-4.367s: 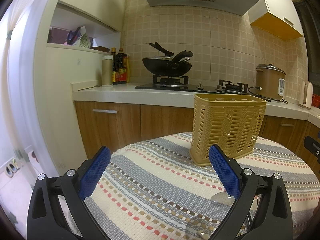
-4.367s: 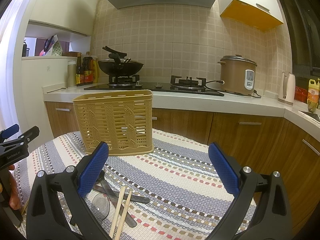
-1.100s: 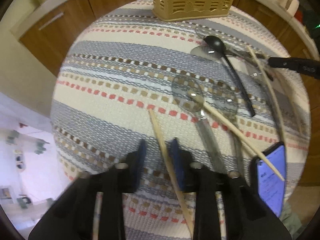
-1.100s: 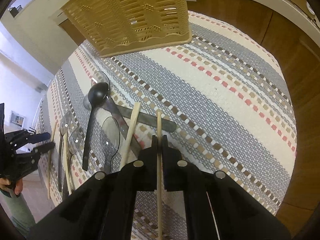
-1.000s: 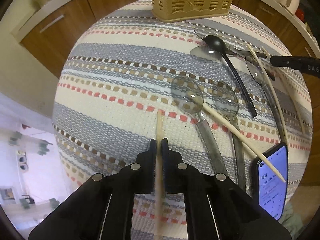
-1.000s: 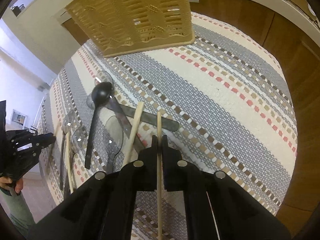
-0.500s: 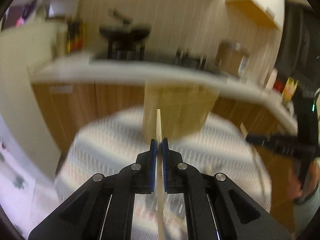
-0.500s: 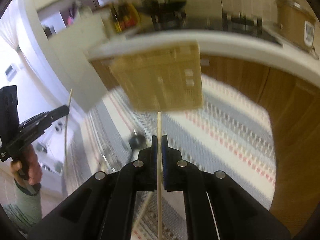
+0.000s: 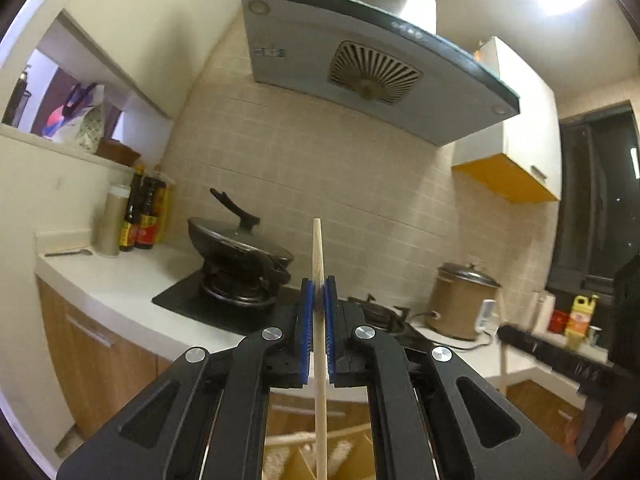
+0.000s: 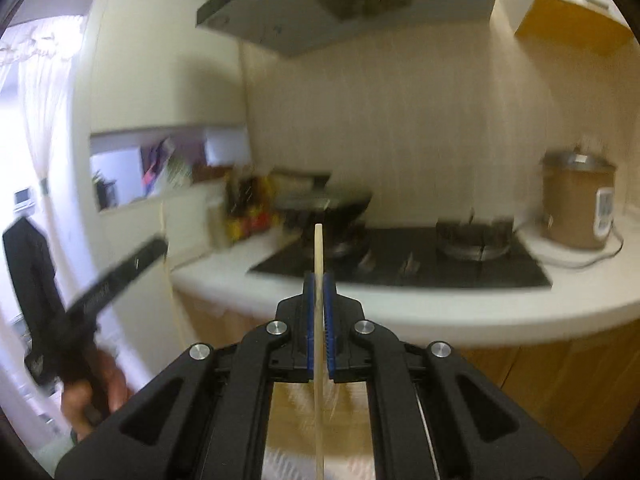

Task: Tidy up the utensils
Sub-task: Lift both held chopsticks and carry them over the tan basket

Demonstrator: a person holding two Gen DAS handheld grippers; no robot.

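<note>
Left gripper [image 9: 319, 282] clamping chopstick [image 9: 318, 248], right gripper [image 10: 319, 280] clamping another chopstick [image 10: 318, 248], blurred.

I see my left gripper [image 9: 319, 284] pinching a chopstick [image 9: 319, 320] upright, with the wok [image 9: 240, 246] behind on the stove [image 9: 224, 304].

The stove [image 9: 224, 304] sits on the counter [image 9: 120, 284] against the tiled wall, with the wok [image 9: 236, 244] on its left burner, the range hood [image 9: 360, 68] above it, the bottles [image 9: 140, 216] to its left by the corner, and the rice cooker [image 9: 464, 300] to its right on the same counter. In front of the stove, the left gripper [image 9: 319, 284] holds a chopstick [image 9: 318, 248] upright between its jaws, the stick running down toward the basket [image 9: 300, 456] below. To the right of the stove, the right gripper [image 9: 560, 360] reaches in, and in its own view it too grips a second chopstick [image 10: 318, 252] upright before the stove.
</note>
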